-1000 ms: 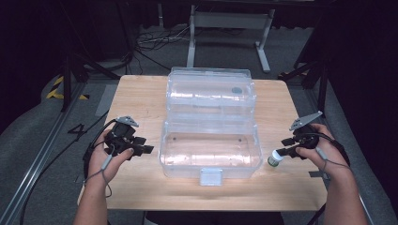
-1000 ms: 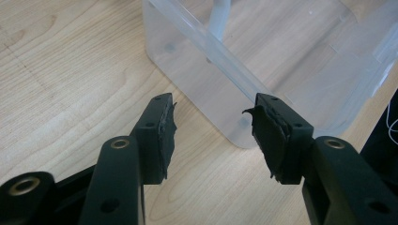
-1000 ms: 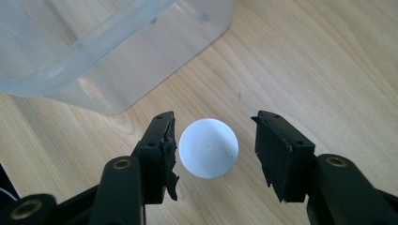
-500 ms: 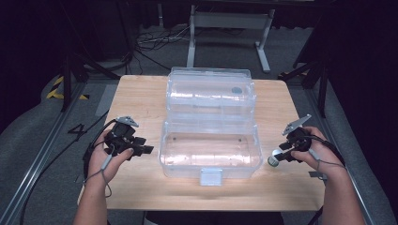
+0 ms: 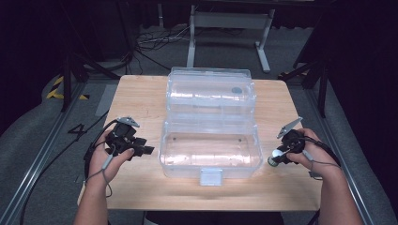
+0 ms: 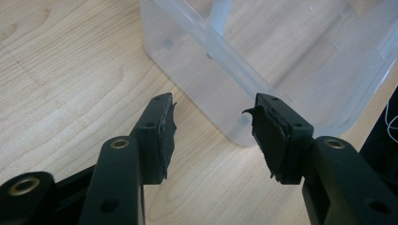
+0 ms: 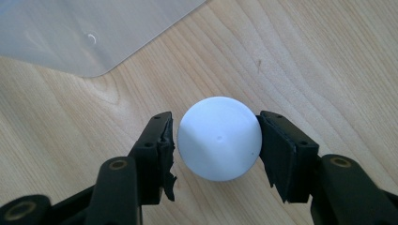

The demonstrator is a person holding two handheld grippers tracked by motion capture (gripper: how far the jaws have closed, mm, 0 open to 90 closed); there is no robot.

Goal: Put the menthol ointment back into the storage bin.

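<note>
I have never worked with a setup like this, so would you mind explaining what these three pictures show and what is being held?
There is no robot arm here: a person stands at a wooden table with a hand-held two-jaw gripper in each hand. The wide picture comes from a camera above the table. The other two come from cameras riding on the grippers, looking along their black jaws. On the table sits a clear plastic box, open, its lid folded back away from the person. The left gripper is open and holds nothing, pointing at a corner of the box. The right gripper has its jaws against both sides of a white bulb-like object, beside the box.
</note>
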